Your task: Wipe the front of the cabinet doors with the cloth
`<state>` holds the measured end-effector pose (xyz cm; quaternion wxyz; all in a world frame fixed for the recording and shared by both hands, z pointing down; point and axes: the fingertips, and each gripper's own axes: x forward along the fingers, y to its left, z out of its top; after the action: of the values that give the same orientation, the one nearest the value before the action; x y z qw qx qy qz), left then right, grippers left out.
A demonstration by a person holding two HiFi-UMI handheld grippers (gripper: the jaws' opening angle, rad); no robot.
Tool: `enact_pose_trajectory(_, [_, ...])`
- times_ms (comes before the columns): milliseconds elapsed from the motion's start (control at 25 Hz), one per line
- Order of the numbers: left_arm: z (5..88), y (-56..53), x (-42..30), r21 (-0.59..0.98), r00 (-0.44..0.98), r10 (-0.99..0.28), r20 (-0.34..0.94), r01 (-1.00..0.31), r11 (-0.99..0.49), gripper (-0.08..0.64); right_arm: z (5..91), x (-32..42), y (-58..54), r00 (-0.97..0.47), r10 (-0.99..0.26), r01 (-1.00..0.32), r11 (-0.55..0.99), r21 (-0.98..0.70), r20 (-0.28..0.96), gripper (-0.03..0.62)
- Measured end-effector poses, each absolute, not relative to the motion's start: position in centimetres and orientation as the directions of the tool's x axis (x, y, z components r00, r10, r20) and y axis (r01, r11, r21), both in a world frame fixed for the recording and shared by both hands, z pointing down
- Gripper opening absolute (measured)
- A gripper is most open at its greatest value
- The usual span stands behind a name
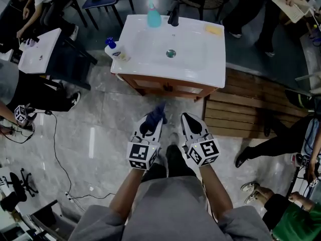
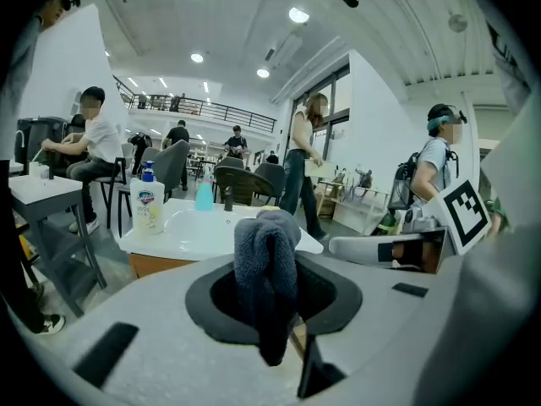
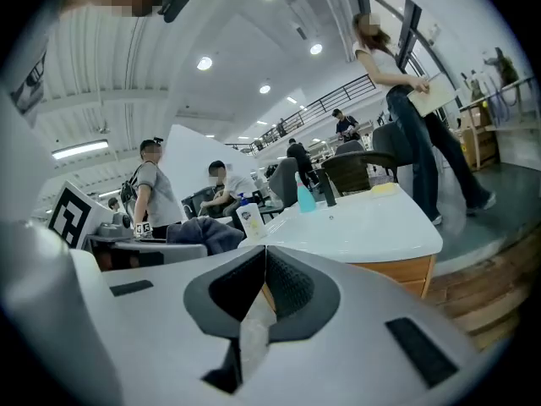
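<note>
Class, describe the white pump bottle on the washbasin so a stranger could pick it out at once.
Start at the white washbasin on the wooden cabinet. The pump bottle stands on its left rim, apart from the tap. Unlike the teal bottle beside the tap, it is white with a blue pump top.

Dark blue fuzzy cloth (image 1: 159,110): bunched up, pinched between left gripper (image 1: 153,123) jaws, 1 end sticking out, apart from doors. Brown wooden cabinet doors (image 1: 168,88): shut, under white sink top (image 1: 150,44).

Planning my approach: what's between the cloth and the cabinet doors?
Head view: only bare floor between the cloth, in the left gripper, and the cabinet doors.
</note>
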<state>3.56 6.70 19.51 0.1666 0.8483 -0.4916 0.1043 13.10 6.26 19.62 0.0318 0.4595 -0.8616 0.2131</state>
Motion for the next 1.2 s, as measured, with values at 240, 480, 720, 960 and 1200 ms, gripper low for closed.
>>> enact_pose_trajectory(240, [21.4, 4.4, 4.8, 0.162, 0.500, -0.793, 0.348, -0.866, -0.474, 0.091, 22.0, 13.6, 3.3, -0.577, -0.776, -0.802, 0.481, -0.354, 0.255, 0.012])
enact_pose_trajectory(480, [23.1, 2.0, 4.6, 0.156, 0.511, -0.788, 0.344, -0.858, -0.489, 0.091, 24.3, 13.0, 0.9, -0.565, -0.784, -0.808, 0.461, -0.368, 0.258, 0.012])
enact_pose_trajectory(720, [24.9, 0.9, 3.4, 0.167, 0.535, -0.770, 0.347, -0.843, -0.511, 0.091, 25.6, 11.7, 0.0, -0.543, -0.797, -0.820, 0.437, -0.368, 0.264, 0.012])
enact_pose_trajectory(960, [27.0, 0.2, 2.0, 0.164, 0.550, -0.752, 0.363, -0.832, -0.530, 0.091, 27.6, 9.9, -0.6, -0.528, -0.802, -0.830, 0.418, -0.369, 0.278, 0.012])
enact_pose_trajectory(1200, [30.0, -0.5, 1.5, 0.168, 0.565, -0.739, 0.367, -0.822, -0.544, 0.091, 30.5, 8.9, -1.4, -0.517, -0.808, -0.834, 0.404, -0.375, 0.281, 0.012])
